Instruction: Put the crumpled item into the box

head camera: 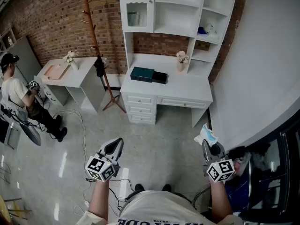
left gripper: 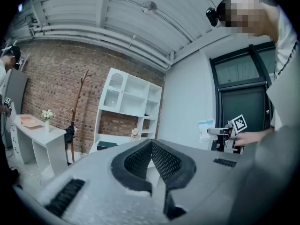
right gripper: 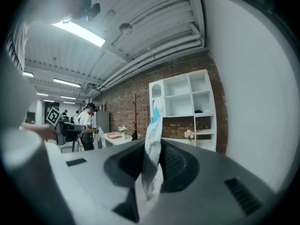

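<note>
A crumpled white and blue item [head camera: 206,135] sticks up from my right gripper [head camera: 206,144], which is shut on it at the lower right, near the white wall. In the right gripper view the crumpled item [right gripper: 152,149] is pinched between the dark pads of that gripper [right gripper: 151,170]. My left gripper [head camera: 116,144] hovers over the floor at lower centre-left; its jaws meet at the tip [left gripper: 151,143] with nothing between them. The dark green box [head camera: 142,73] lies on the white desk [head camera: 187,90] far ahead, and the box [left gripper: 107,145] also shows in the left gripper view.
A white shelf unit [head camera: 178,8] rises over the desk, with a flower vase [head camera: 181,60] on it. A wooden coat stand [head camera: 96,46] and a small white table [head camera: 75,76] stand to the left, by a seated person [head camera: 21,100]. Cables [head camera: 82,125] trail on the floor. A dark door [head camera: 274,172] is at right.
</note>
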Demonstrator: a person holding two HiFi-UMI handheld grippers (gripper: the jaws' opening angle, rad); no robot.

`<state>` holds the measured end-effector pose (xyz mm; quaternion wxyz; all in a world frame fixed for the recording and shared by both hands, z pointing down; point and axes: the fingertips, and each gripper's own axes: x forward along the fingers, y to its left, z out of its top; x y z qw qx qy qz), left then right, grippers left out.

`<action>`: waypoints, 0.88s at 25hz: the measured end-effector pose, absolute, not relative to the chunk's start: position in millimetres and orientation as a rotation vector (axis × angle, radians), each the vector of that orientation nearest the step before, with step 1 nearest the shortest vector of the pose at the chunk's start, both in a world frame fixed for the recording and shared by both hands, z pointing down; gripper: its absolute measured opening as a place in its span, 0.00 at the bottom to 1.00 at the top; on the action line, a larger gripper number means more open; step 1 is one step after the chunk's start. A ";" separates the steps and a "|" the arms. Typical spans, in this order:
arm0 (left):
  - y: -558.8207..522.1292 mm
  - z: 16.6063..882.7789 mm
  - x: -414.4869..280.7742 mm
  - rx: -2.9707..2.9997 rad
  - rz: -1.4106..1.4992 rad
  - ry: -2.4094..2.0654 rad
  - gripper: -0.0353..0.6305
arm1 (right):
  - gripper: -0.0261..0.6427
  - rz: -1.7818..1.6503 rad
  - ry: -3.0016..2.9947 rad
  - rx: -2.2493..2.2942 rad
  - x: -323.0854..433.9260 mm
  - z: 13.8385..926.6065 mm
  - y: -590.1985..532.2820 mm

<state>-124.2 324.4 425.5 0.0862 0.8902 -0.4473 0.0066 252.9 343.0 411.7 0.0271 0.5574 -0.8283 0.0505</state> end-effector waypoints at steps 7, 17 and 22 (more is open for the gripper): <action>326.5 424.5 -128.4 2.652 0.016 -1.333 0.09 | 0.15 0.153 -2.564 1.717 247.4 407.9 344.5; 329.9 427.5 -139.6 2.657 0.015 -1.318 0.09 | 0.15 0.145 -2.560 1.731 235.3 405.3 347.6; 330.5 430.0 -148.8 2.660 0.022 -1.297 0.09 | 0.15 0.181 -2.551 1.758 225.7 406.4 350.2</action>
